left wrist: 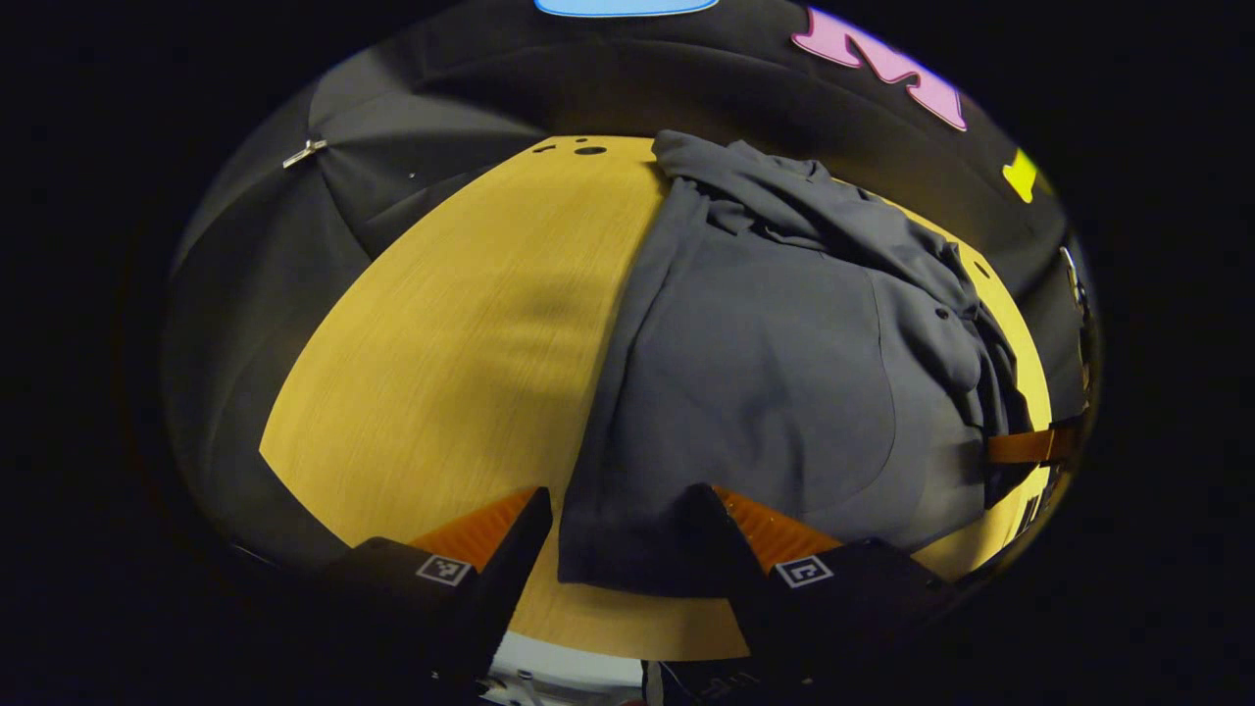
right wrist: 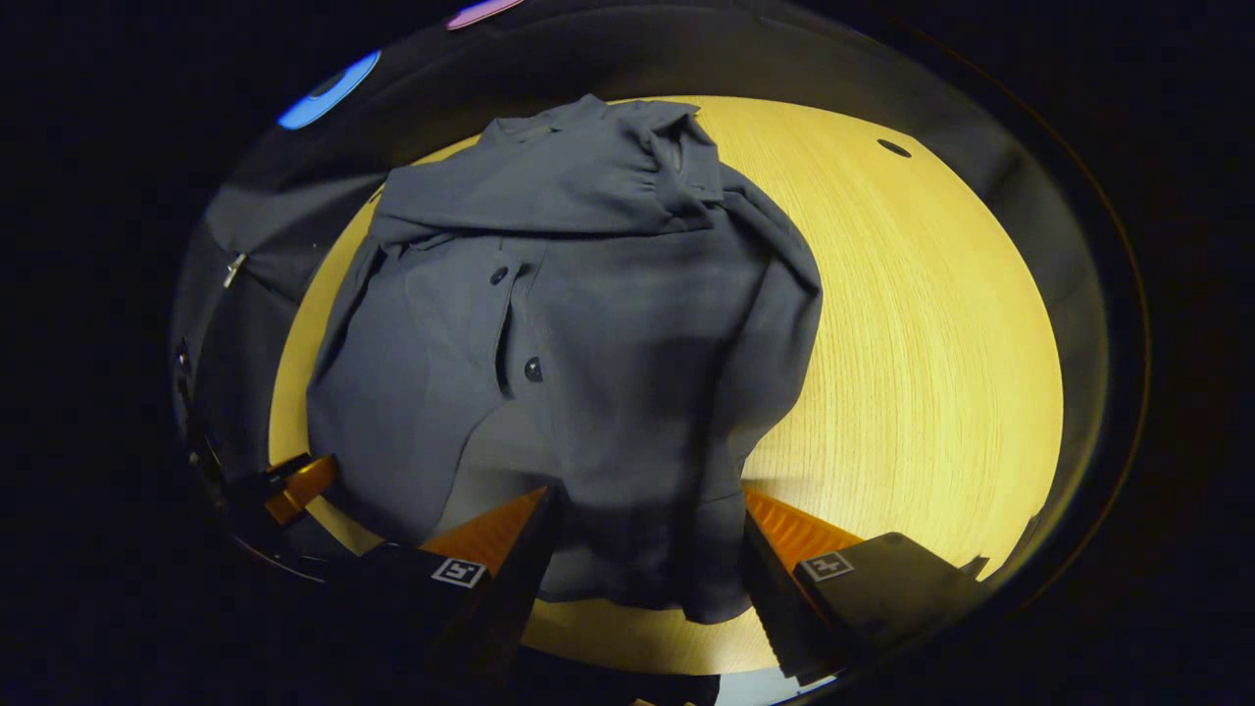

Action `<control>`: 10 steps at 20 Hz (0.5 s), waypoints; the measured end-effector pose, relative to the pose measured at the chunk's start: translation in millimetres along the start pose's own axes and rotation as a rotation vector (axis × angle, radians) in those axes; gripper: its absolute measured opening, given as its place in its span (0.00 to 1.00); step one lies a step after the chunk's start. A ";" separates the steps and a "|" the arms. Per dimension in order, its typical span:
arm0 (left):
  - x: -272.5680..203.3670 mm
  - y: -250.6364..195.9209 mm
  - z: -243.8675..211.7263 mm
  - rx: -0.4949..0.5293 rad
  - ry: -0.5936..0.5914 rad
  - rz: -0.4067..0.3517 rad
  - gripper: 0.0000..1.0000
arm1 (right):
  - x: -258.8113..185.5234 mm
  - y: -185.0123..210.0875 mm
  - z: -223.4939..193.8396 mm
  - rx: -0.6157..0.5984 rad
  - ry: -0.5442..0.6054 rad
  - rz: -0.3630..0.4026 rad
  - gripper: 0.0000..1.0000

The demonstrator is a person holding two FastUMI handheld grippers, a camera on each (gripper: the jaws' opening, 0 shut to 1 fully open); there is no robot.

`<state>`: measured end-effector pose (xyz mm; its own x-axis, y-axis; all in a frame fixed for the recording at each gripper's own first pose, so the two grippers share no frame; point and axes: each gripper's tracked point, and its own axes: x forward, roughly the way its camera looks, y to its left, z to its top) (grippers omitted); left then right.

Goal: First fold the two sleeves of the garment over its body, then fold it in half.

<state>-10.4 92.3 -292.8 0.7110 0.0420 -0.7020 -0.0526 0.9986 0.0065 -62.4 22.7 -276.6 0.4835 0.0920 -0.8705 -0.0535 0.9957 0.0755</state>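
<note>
Yellow wood-grain counter [left wrist: 441, 363] underfoot, black cloth wall behind. Nearest in the left gripper view: left claw [left wrist: 616, 549] spread wide at the bottom of the frame, fingers straddling the near hem of the grey garment [left wrist: 765, 373], nothing pinched. Garment lying right of centre, bare counter to its left. Further up, a sleeve [left wrist: 833, 221] folded across the body toward the upper right, bunched and wrinkled. At the far right edge, the other claw [left wrist: 1029, 446] peeking in beside the cloth.

Over to the right gripper view: right claw [right wrist: 647, 554] also wide at the bottom, hem of the garment [right wrist: 588, 373] between its fingers, not gripped. Buttons up the middle of the frame. Beyond, sleeve [right wrist: 569, 181] lying across the top. Left claw [right wrist: 294, 485] at lower left.
</note>
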 end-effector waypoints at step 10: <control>3.7 -27.2 1.1 0.101 0.005 -0.075 0.63 | 5.0 -6.9 4.0 -0.077 0.002 -0.078 0.57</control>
<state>-5.6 65.3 -294.8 0.7065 -0.0327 -0.7070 0.0714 0.9971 0.0253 -56.2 16.4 -279.5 0.4875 0.0146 -0.8730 -0.0833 0.9961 -0.0298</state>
